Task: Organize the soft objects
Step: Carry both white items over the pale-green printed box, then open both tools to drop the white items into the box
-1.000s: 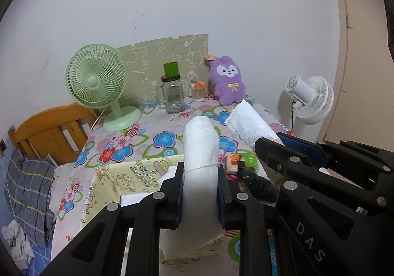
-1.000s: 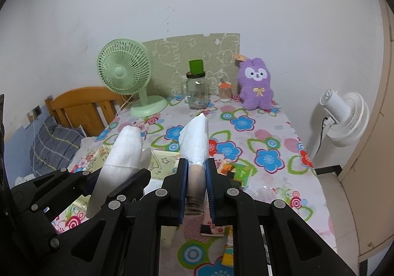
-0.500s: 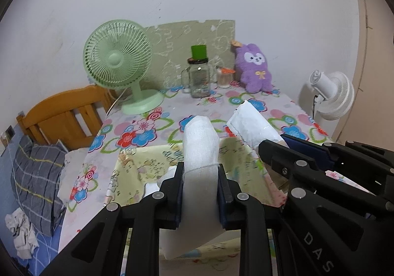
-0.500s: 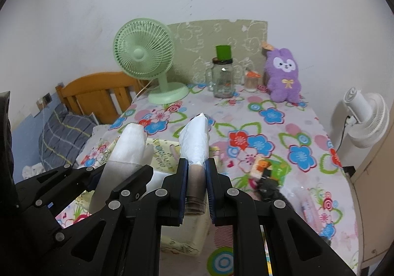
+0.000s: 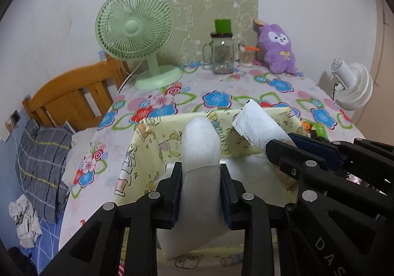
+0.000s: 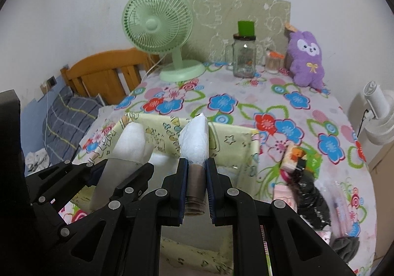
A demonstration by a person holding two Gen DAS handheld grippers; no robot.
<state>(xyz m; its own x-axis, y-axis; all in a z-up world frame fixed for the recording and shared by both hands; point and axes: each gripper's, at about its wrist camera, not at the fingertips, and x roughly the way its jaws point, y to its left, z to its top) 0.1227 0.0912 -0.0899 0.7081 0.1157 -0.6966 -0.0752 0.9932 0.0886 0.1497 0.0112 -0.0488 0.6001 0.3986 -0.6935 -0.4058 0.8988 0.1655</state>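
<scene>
Both hand-held grippers lowered over yellow fabric box [image 5: 248, 145]: left hand-held gripper [image 5: 201, 172] just easing around white sock [image 5: 200, 143], right hand-held gripper [image 6: 197, 172] clamped on wrapped pack [image 6: 195, 138]; release judged imminent.

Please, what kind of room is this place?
Probably a bedroom in a home. A wooden headboard with a checked pillow stands beside a table with a flowered cloth, and a purple plush toy and a green fan sit on it.
</scene>
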